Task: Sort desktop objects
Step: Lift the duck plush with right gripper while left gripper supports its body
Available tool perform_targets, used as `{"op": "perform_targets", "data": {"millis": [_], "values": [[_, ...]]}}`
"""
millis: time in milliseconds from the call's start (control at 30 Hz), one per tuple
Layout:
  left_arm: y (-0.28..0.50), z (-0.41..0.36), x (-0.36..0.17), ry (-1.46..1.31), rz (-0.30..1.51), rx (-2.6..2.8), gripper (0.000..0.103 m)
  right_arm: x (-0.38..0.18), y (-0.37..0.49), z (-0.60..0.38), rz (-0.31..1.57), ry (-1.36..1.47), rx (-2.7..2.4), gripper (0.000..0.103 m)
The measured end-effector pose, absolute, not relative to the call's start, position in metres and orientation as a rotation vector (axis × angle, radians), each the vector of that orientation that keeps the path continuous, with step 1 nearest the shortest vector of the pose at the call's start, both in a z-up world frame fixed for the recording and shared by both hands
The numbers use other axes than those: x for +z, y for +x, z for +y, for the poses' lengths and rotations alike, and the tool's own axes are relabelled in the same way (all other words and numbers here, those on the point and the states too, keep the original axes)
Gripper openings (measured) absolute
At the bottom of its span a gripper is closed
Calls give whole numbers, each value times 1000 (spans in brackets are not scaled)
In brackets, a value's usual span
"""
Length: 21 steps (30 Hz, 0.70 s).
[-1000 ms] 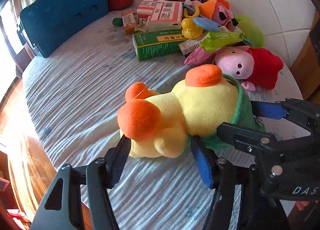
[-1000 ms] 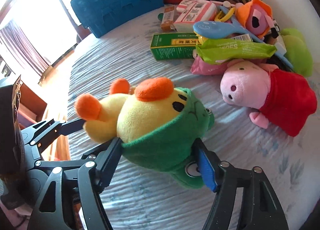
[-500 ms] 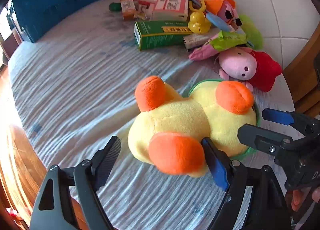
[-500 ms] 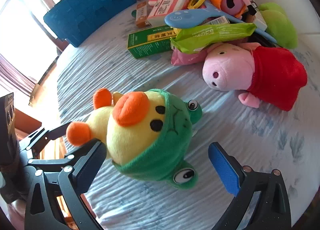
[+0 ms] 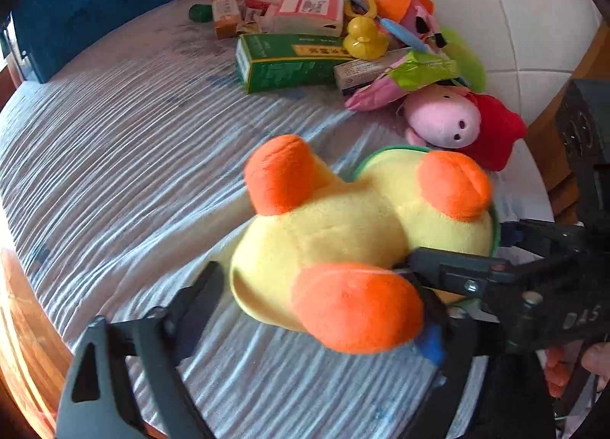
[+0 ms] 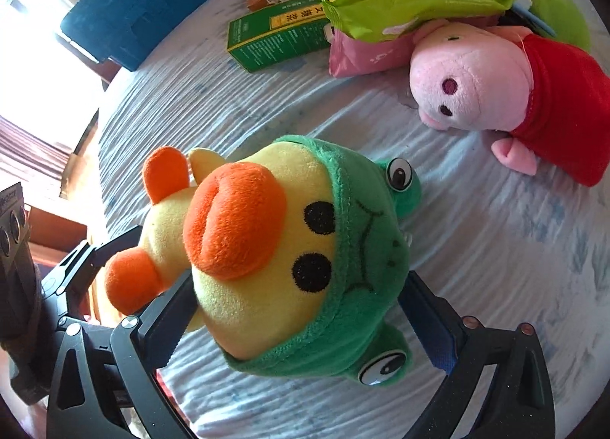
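A yellow plush duck (image 5: 343, 225) with orange feet and a green frog hood lies on the striped cloth, feet towards the left wrist view, face (image 6: 236, 305) up in the right wrist view. My left gripper (image 5: 320, 305) straddles its rear with jaws closing. The left finger (image 5: 198, 298) stands just beside the body, and an orange foot hides the blue pad. My right gripper (image 6: 299, 280) brackets the hooded head, jaws closing too. Its fingertips sit right at the plush without visibly squeezing it. In the left wrist view the right gripper (image 5: 465, 244) shows at the duck's head.
A pile lies beyond the duck: a pink pig plush in red (image 6: 488, 84), a green box (image 5: 286, 61), a green wipes pack (image 6: 419, 0), cartons and small toys. A blue crate (image 5: 95, 0) stands at the far left. The table's wooden edge (image 5: 23, 324) runs close on the left.
A second ago both grippers held the duck pinched. Both sets of jaws then spread wide, the duck rolled feet-first towards the left camera, and both grippers sank lower around it.
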<state>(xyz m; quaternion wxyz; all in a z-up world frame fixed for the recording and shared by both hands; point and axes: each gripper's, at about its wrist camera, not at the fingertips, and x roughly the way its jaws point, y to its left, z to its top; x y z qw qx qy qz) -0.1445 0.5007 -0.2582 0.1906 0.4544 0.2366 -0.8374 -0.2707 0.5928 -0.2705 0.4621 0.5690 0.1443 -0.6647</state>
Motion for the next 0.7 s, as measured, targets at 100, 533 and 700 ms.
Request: {"op": "perform_targets", "data": {"millis": [100, 533, 700], "values": [[-146, 507, -244, 1257, 569, -2377, 62, -259, -267, 592, 345, 1361, -1668, 85], [-126, 478, -249, 1414, 625, -2413, 83, -253, -246, 600, 370, 1479, -1796, 101], [-137, 499, -261, 1436, 561, -2407, 91, -264, -251, 620, 325, 1485, -1759, 103]]}}
